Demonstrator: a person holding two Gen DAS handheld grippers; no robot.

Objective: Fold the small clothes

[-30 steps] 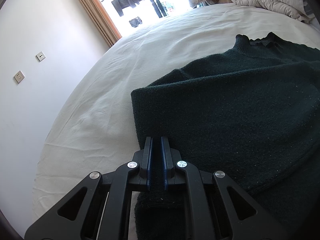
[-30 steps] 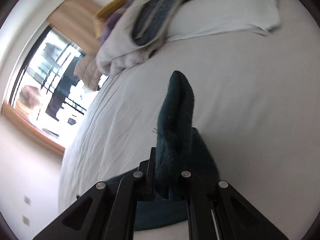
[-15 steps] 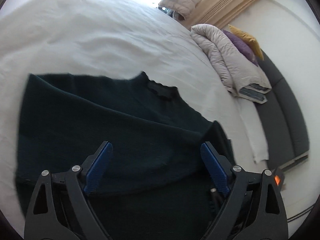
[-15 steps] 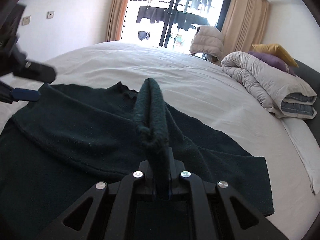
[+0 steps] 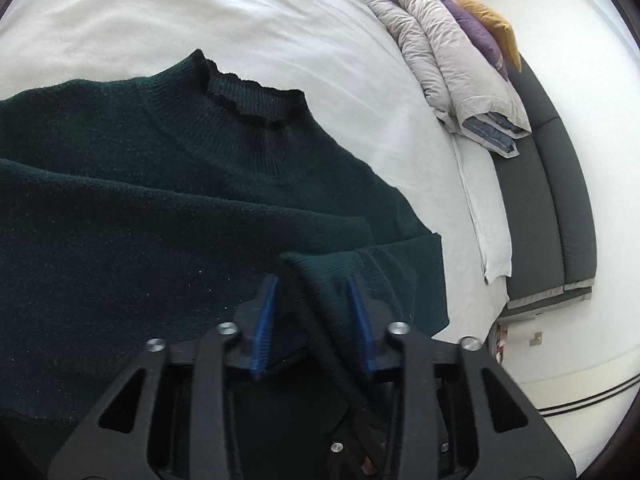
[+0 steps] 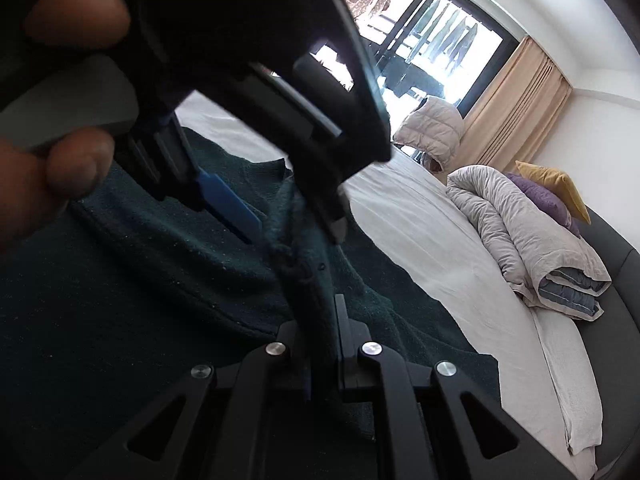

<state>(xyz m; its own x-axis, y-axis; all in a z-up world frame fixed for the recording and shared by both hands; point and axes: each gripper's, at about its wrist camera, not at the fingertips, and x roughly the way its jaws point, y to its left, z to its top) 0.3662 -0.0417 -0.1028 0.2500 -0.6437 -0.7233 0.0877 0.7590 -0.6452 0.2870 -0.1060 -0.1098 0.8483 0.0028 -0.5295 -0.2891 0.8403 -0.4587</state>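
- A dark green knitted sweater (image 5: 160,200) lies spread flat on a bed (image 5: 200,12) covered with a white sheet, its ribbed collar (image 5: 248,96) pointing toward the far side of the mattress.
- One sleeve (image 5: 320,280) is lifted off the body of the sweater and rises as a narrow fold of knit.
- The left tongs (image 5: 314,312) hover low over the sweater with their blue-lined fingers (image 5: 266,320) apart. The raised sleeve cuff sits in the gap between them, and the fingers are not pressed on it.
- The right tongs (image 6: 322,340) are closed on that same sleeve (image 6: 308,280), gripping it lower down so the cloth stands up out of them.
- From the right wrist view, the left tongs (image 6: 288,216) appear very close and blurred, reaching in from the upper left over the top of the sleeve, with one blue pad (image 6: 230,204) showing.
- The person's fingers (image 6: 76,168) wrapped around the left tool's handle fill the left edge of that view.
- A rolled grey duvet (image 5: 452,60) sits at the head of the bed, with a purple cushion (image 5: 476,28) and a yellow cushion (image 5: 492,24) just beside it.
- A dark grey padded headboard (image 5: 560,200) curves behind the bed.
- A large window (image 6: 432,40) with tan curtains (image 6: 516,104) stands beyond the bed, and clothes hang outside it.
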